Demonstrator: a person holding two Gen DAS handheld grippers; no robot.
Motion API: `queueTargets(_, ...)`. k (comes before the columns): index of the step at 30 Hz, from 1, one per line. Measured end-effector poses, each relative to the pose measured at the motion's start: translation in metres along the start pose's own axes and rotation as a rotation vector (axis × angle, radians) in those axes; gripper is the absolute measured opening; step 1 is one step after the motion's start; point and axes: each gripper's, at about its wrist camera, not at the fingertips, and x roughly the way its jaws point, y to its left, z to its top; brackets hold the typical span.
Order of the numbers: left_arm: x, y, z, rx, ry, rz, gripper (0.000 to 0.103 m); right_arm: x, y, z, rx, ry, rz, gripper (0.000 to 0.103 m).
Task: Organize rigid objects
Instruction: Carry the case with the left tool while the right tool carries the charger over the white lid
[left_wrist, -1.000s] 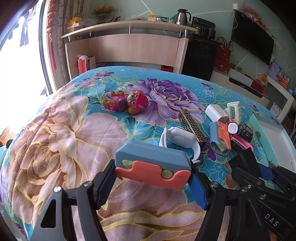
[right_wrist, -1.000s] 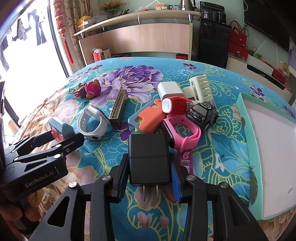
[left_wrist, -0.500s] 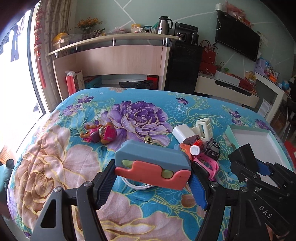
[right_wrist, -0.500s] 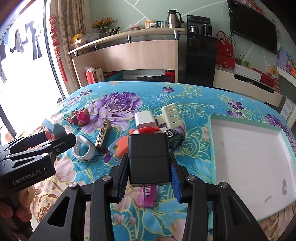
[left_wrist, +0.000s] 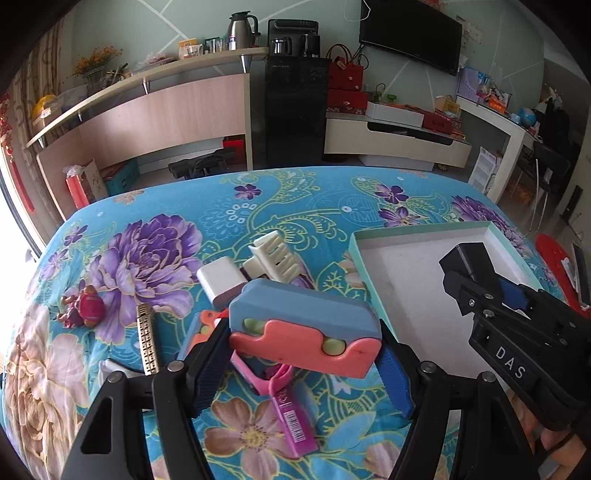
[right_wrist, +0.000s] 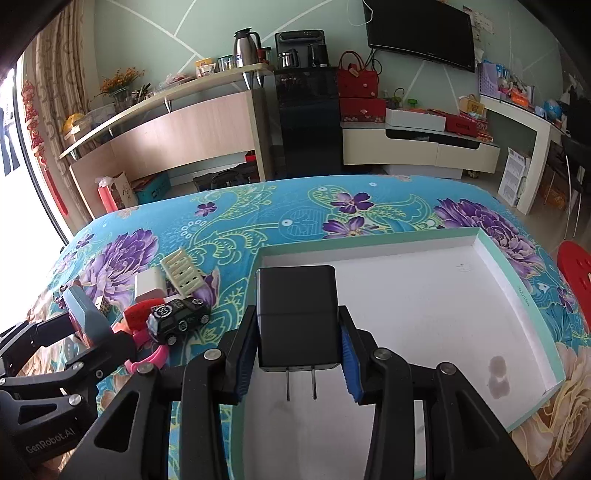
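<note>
Carrying the black charger (right_wrist: 297, 317), the right gripper (right_wrist: 297, 356) is clamped on its sides, prongs toward the camera, over the near-left part of the white tray (right_wrist: 524, 295). Lower it flat to the floor, then part the fingers. The left gripper (left_wrist: 303, 363) grips a blue-and-coral toy (left_wrist: 304, 326), probably still over the bedspread (left_wrist: 258, 210) beside the tray; bring it across next.
</note>
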Motion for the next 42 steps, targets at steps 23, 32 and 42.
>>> queueTargets(23,0.088,-0.091,0.027,0.057,0.111,-0.048,0.076,0.026,-0.1,-0.001,0.16,0.038,-0.238,0.042)
queueTargets(32,0.09,-0.089,0.032,0.038,0.106,-0.04,0.076,0.028,-0.105,-0.004,0.186,0.058,-0.226,0.042)
queueTargets(42,0.085,-0.1,0.038,0.047,0.087,-0.082,0.076,0.029,-0.106,-0.005,0.194,0.063,-0.229,0.042)
